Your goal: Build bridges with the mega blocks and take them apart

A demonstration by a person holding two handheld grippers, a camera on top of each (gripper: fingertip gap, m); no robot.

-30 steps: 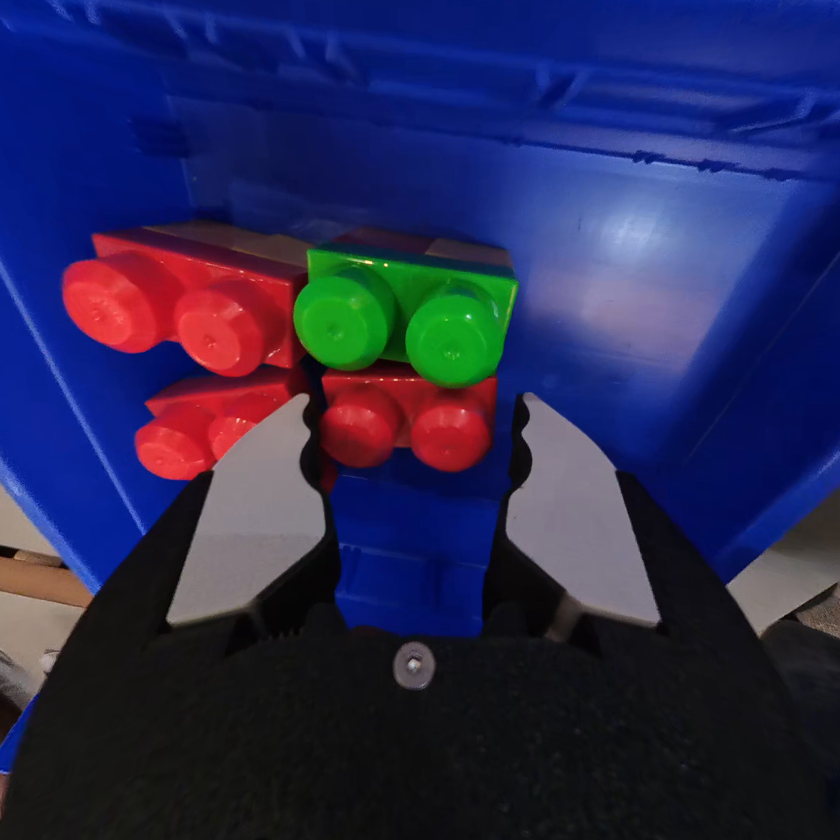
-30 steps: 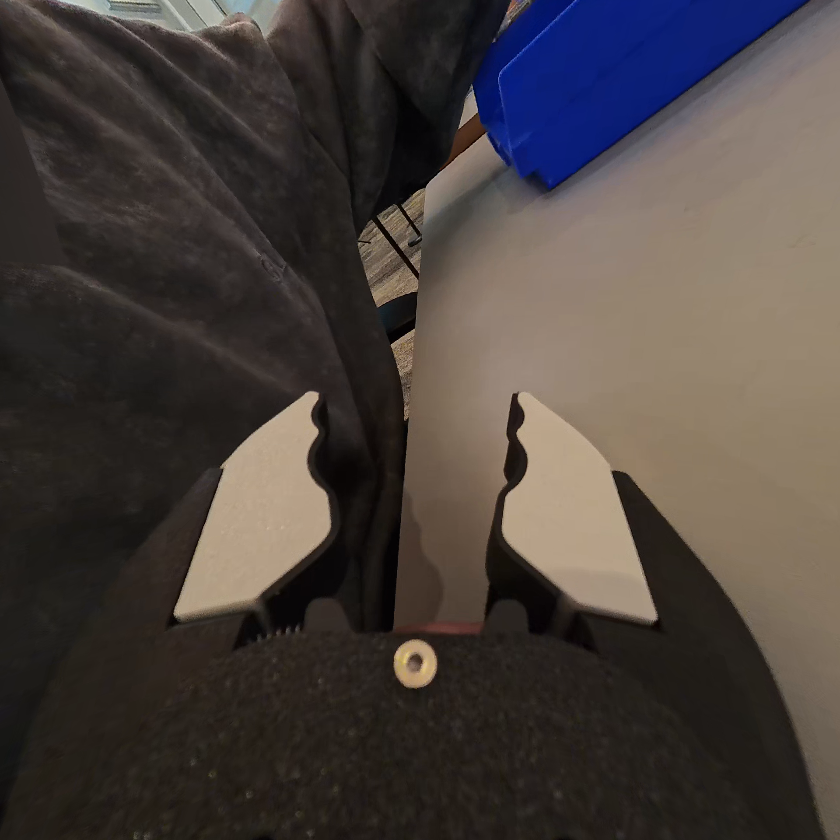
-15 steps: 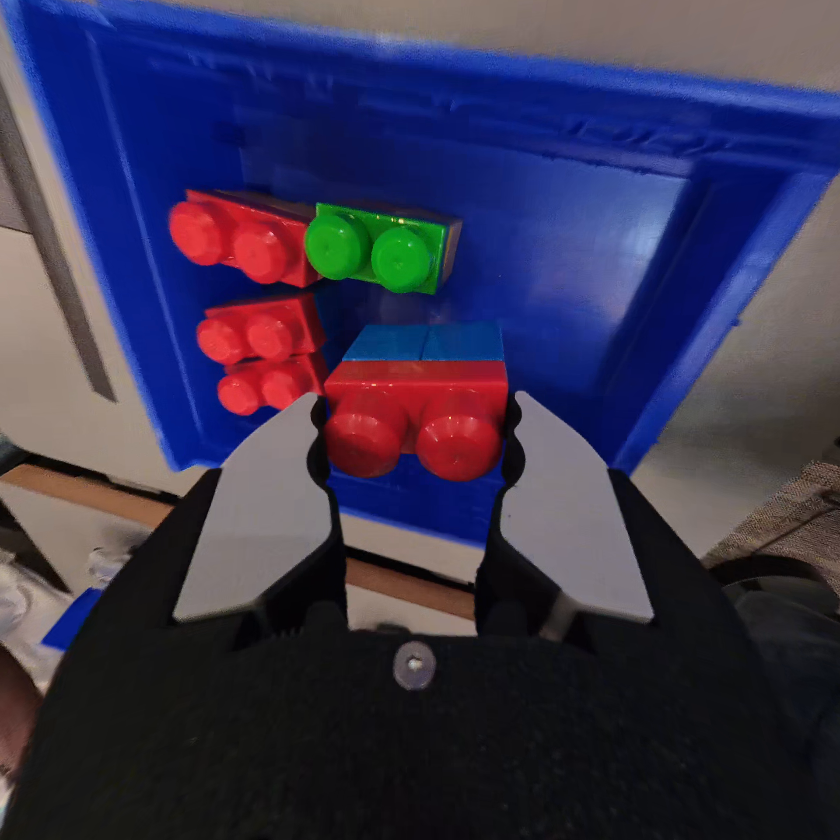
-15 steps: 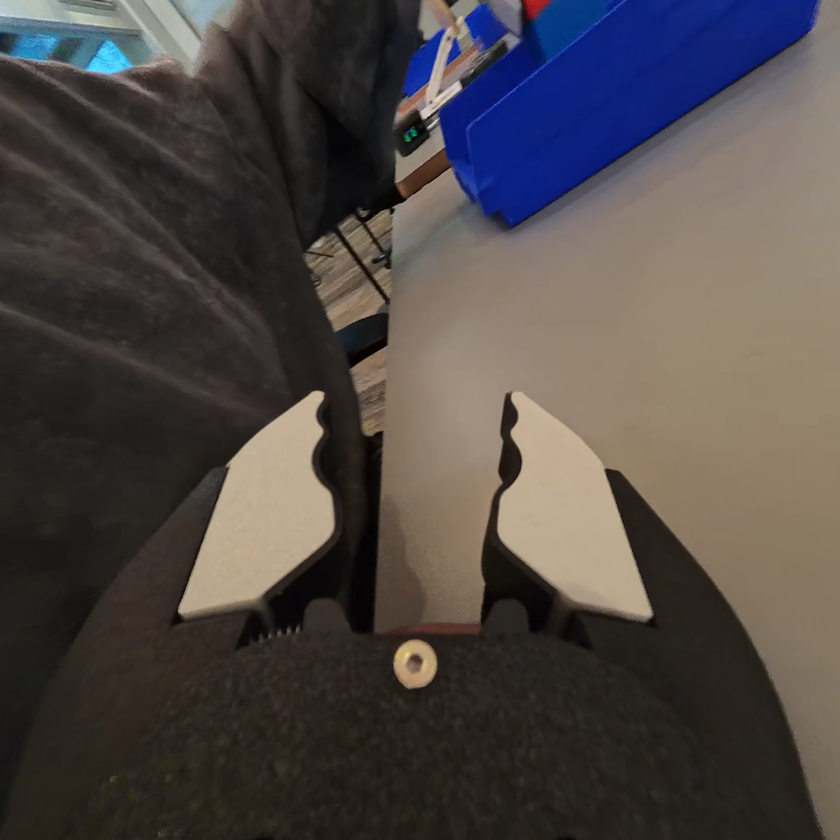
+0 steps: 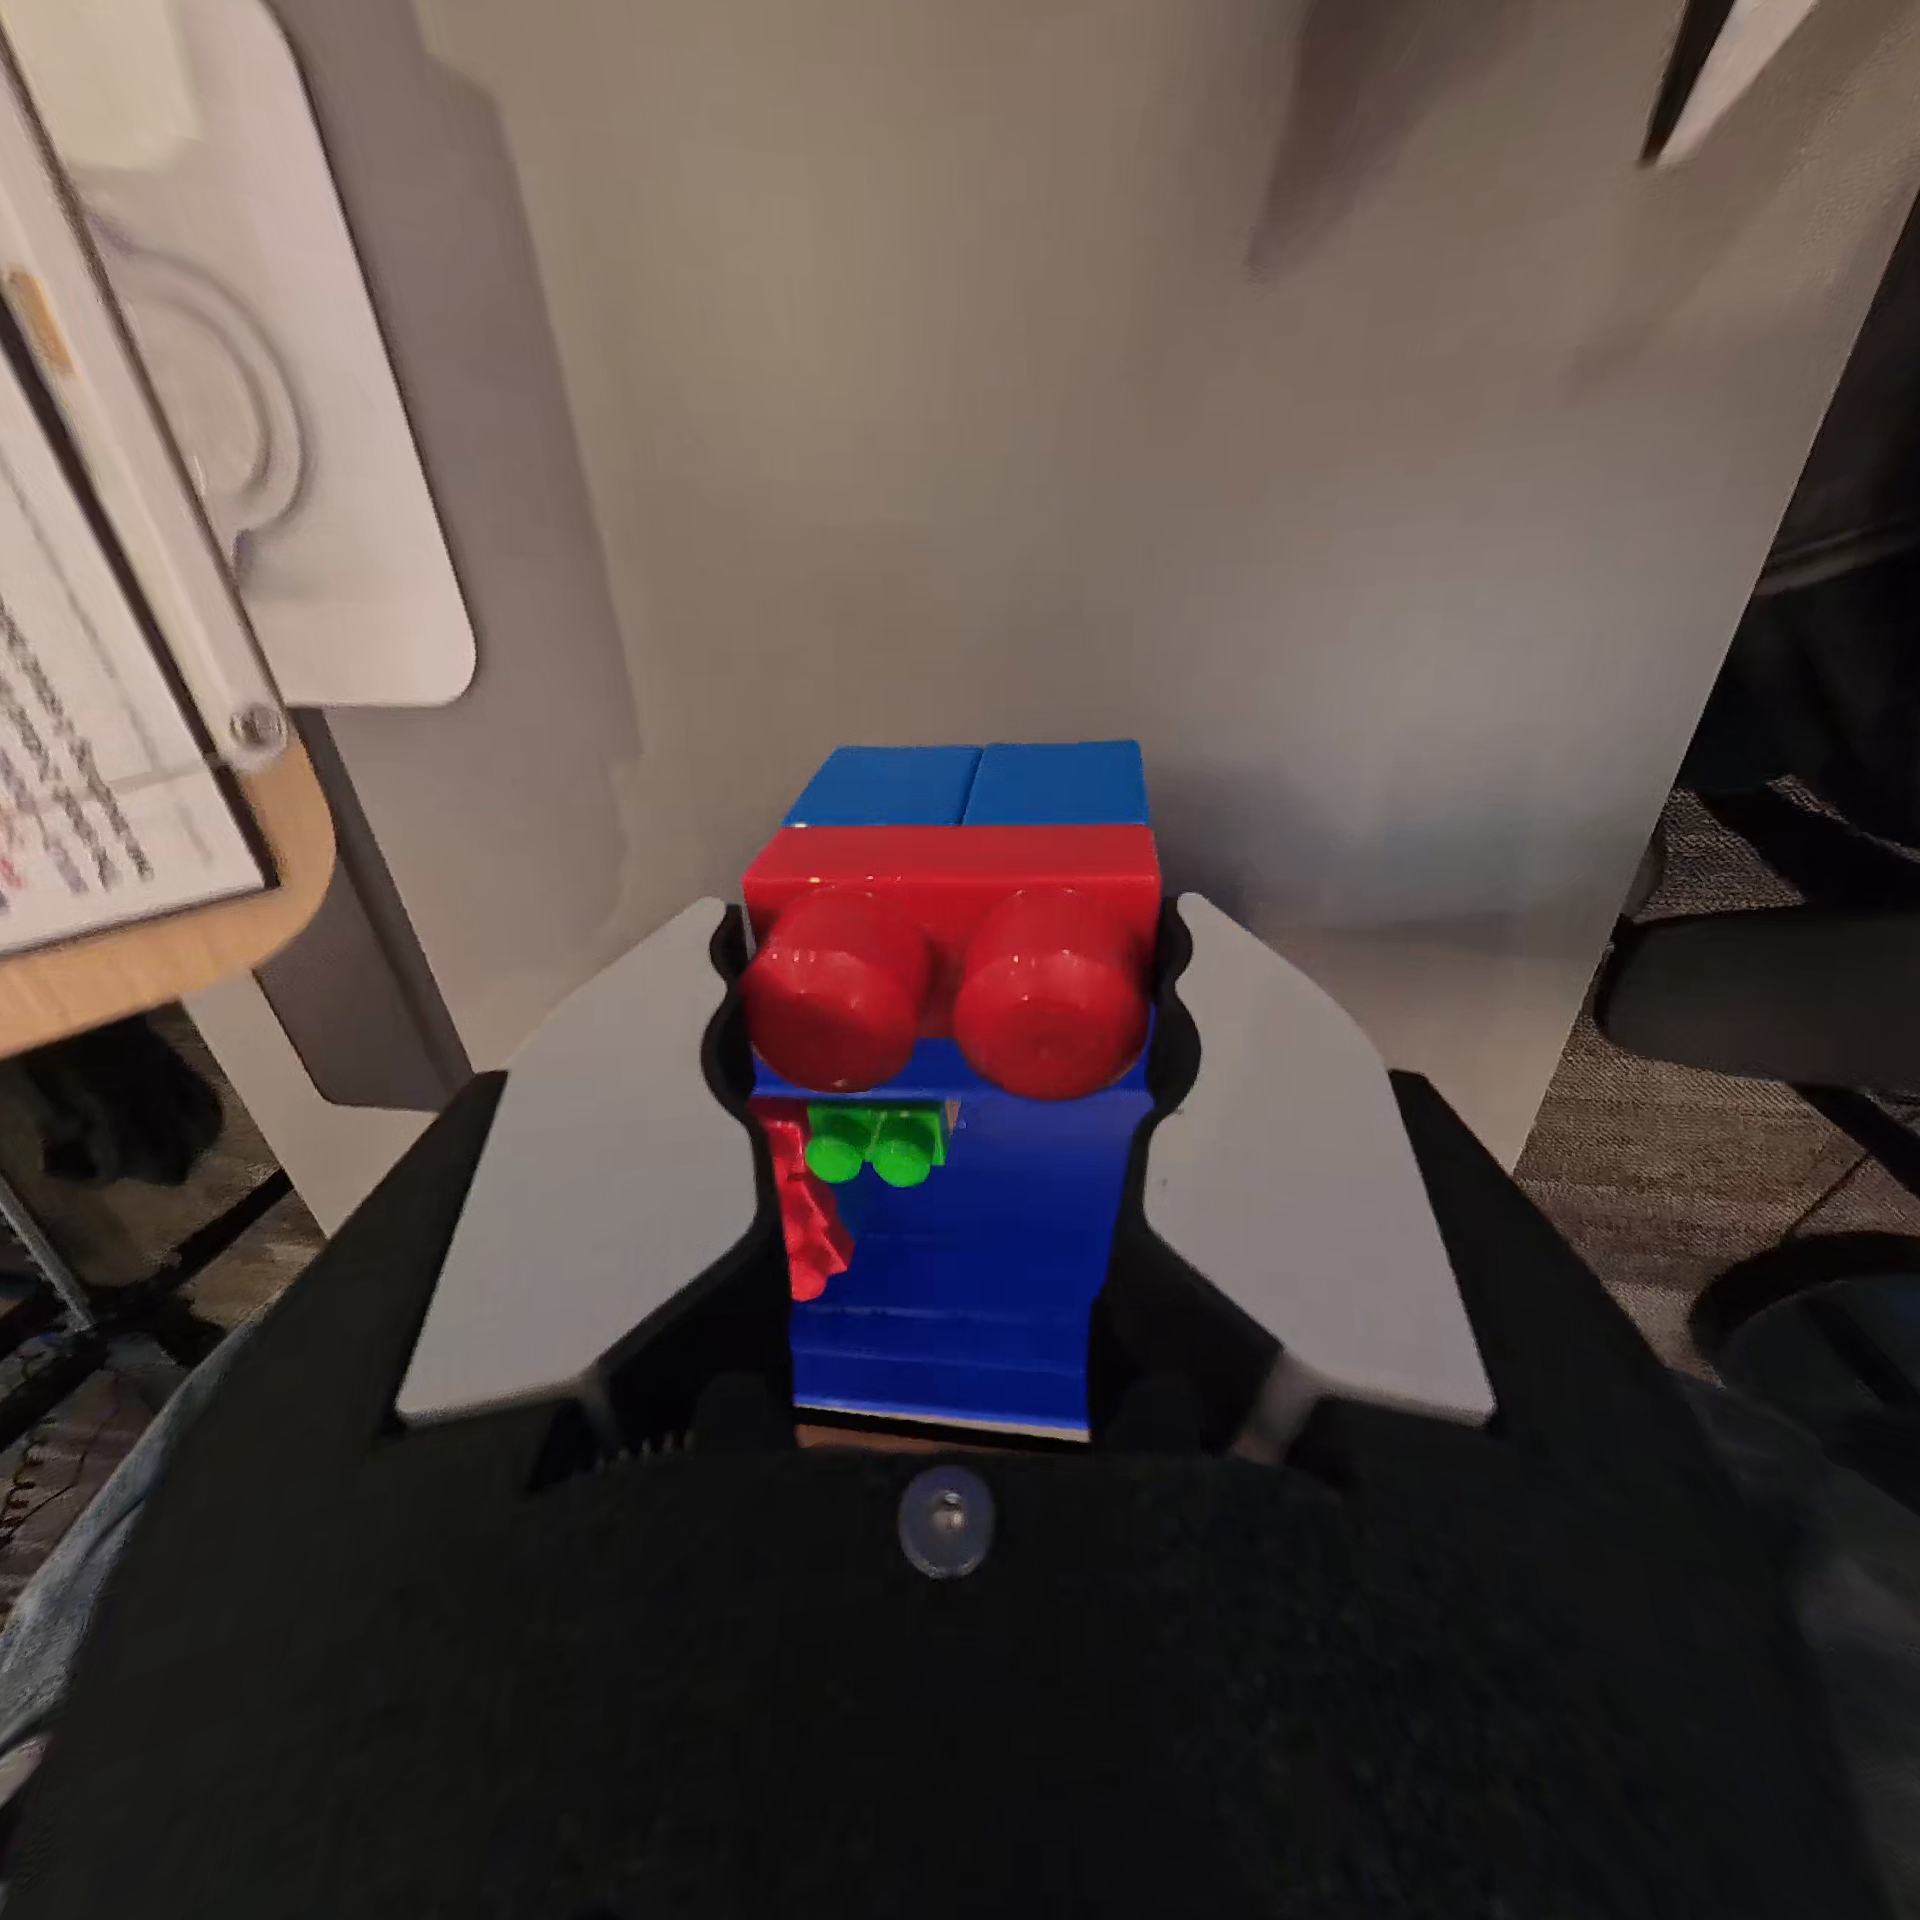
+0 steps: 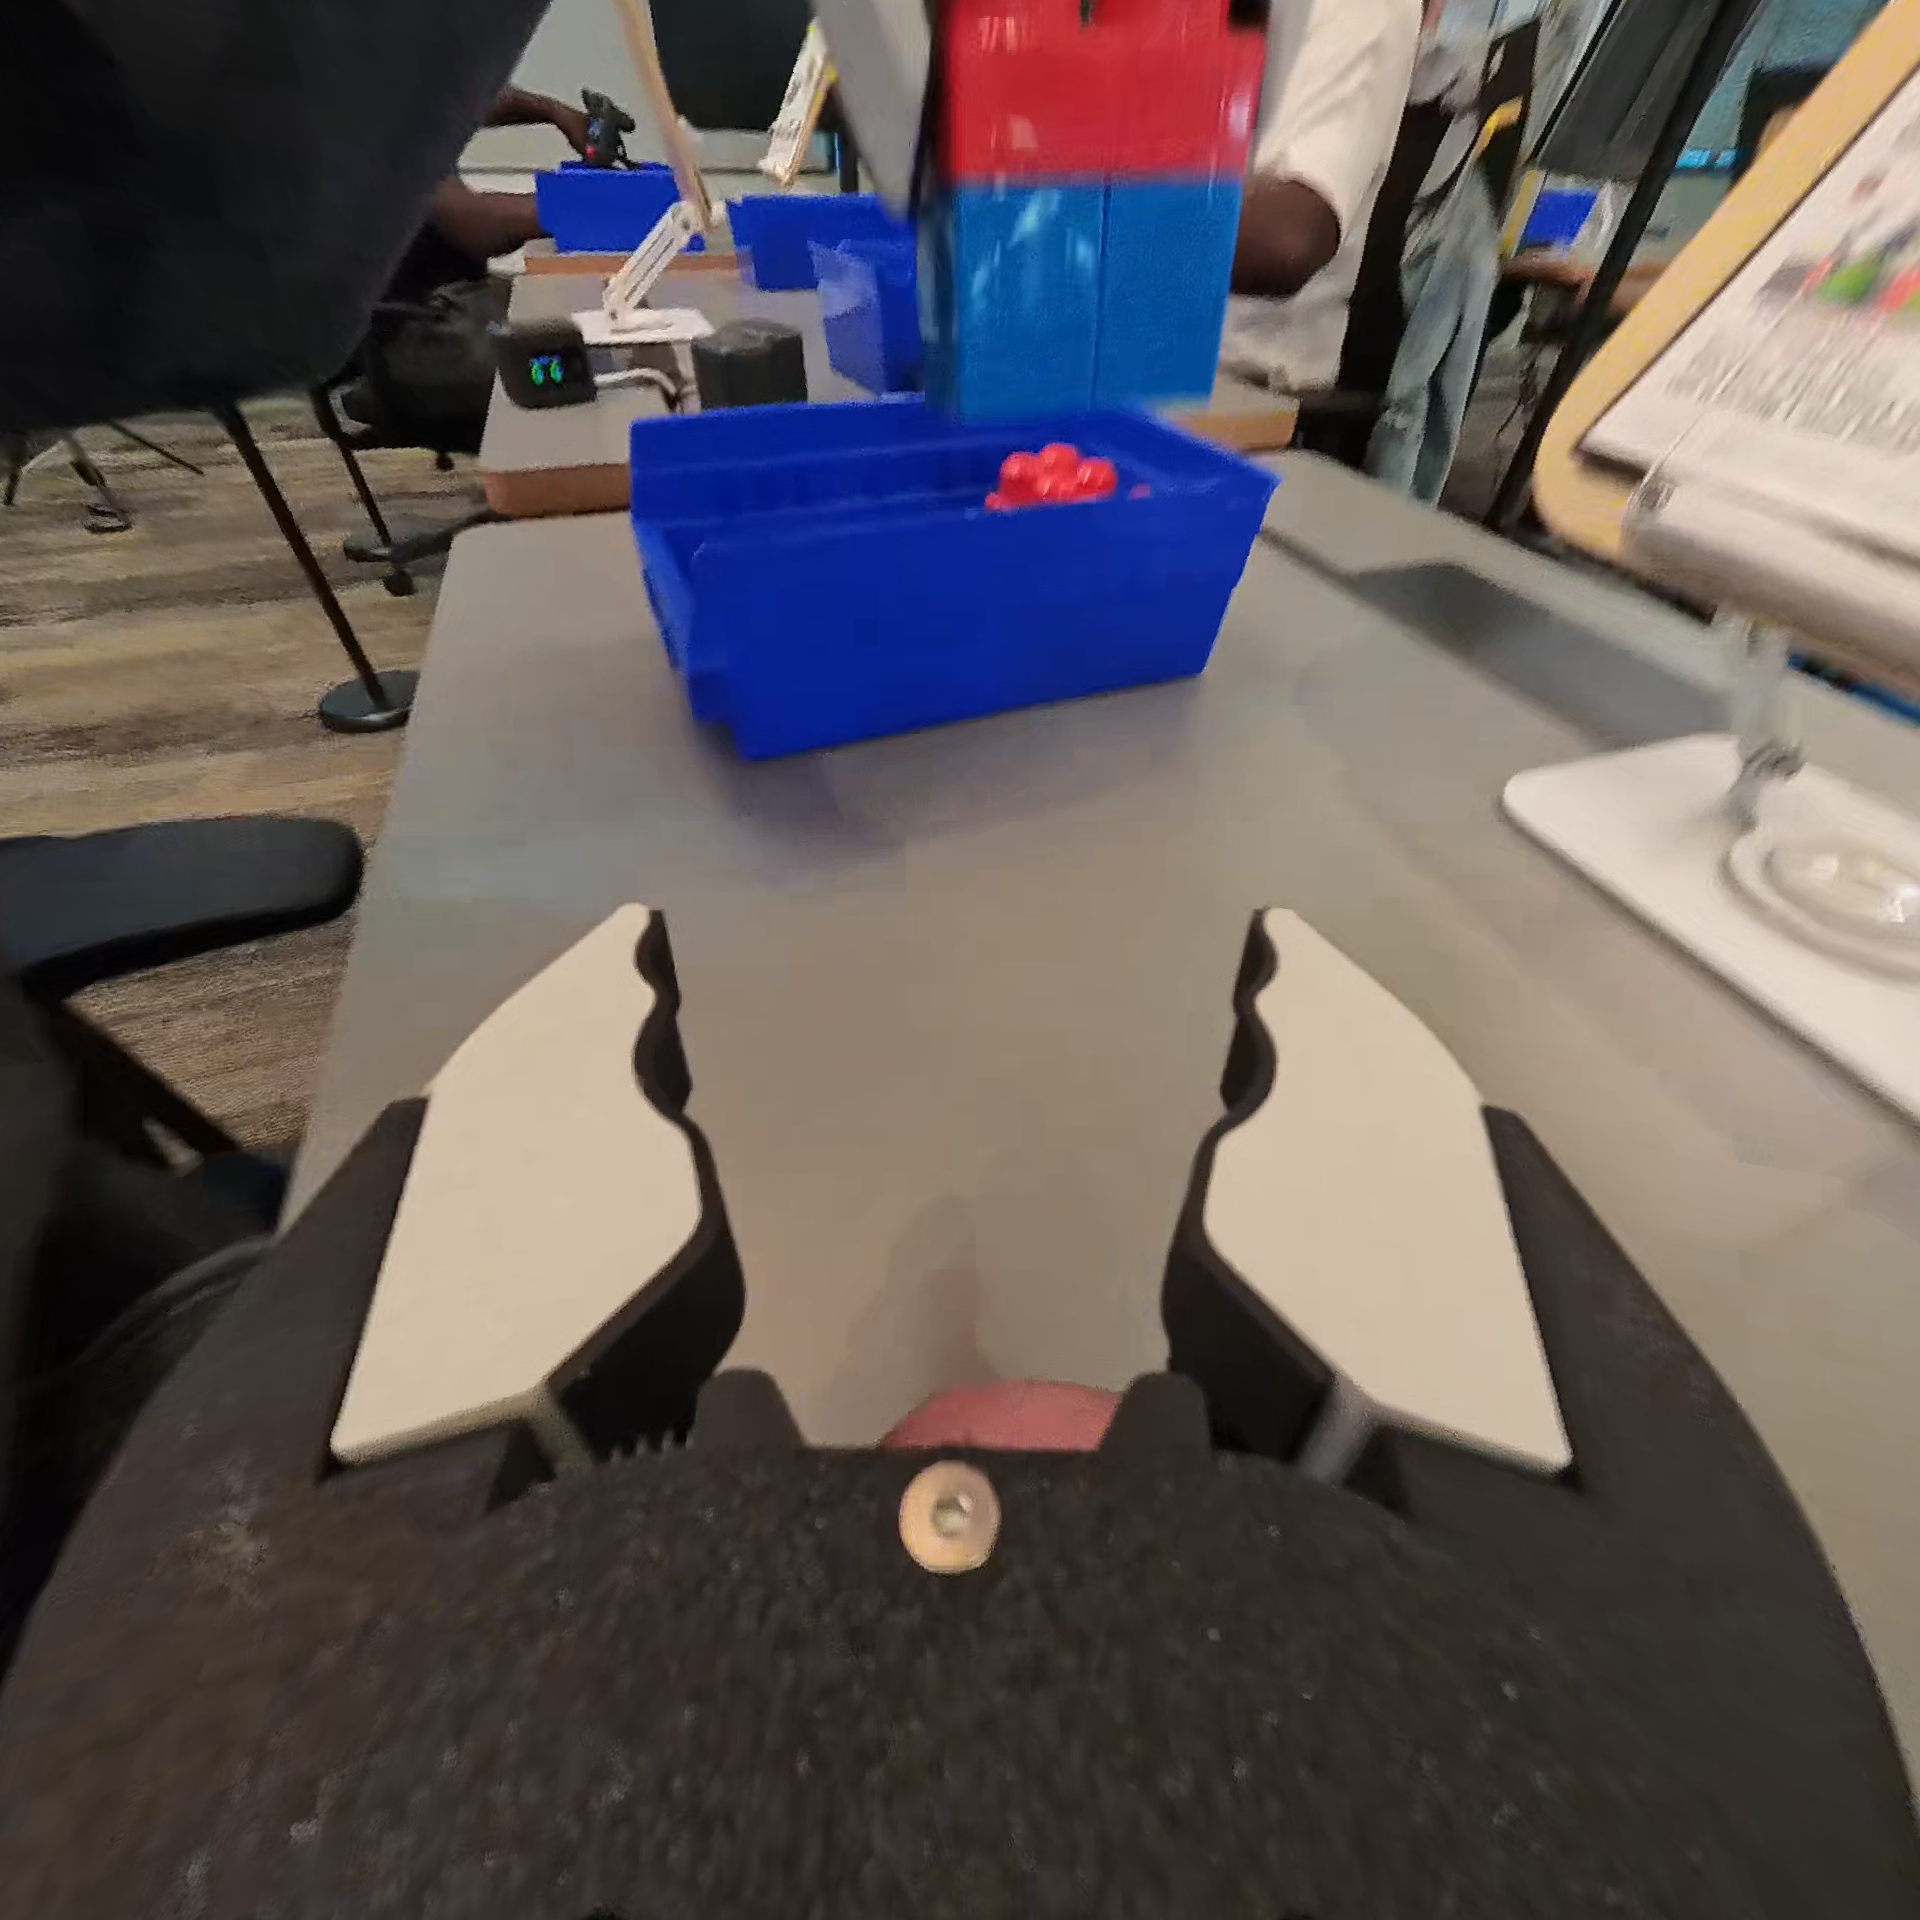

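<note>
The left gripper (image 5: 951,997) has its fingers (image 5: 623,1143) clamped on the two ends of a red two-stud block (image 5: 951,935), whose round studs face the camera; two blue blocks (image 5: 966,784) sit side by side, attached to the red block's far side, so the three pieces hang together as one small assembly. In the right wrist view the same assembly (image 6: 1081,208) appears at the top of the frame, red above blue, raised above the far side of the blue bin (image 6: 935,613), with its upper part cut off by the frame edge. Through the gap between the left fingers, below the held block, the bin (image 5: 987,1247) shows with a green two-stud block (image 5: 878,1143) inside and red blocks (image 5: 805,1216) to its left. From the right view, a cluster of red blocks (image 6: 1055,478) is visible inside the bin toward its far right. The right gripper (image 6: 951,1039) has its fingers (image 6: 551,1195) spread apart and holds nothing, low over the near part of the grey tabletop (image 6: 987,883), well apart from the bin. At the right of the tabletop stands a white stand base (image 6: 1662,862) under a tilted board with a printed sheet (image 6: 1766,343). A dark office chair (image 6: 156,894) sits off the left edge of the tabletop.
</note>
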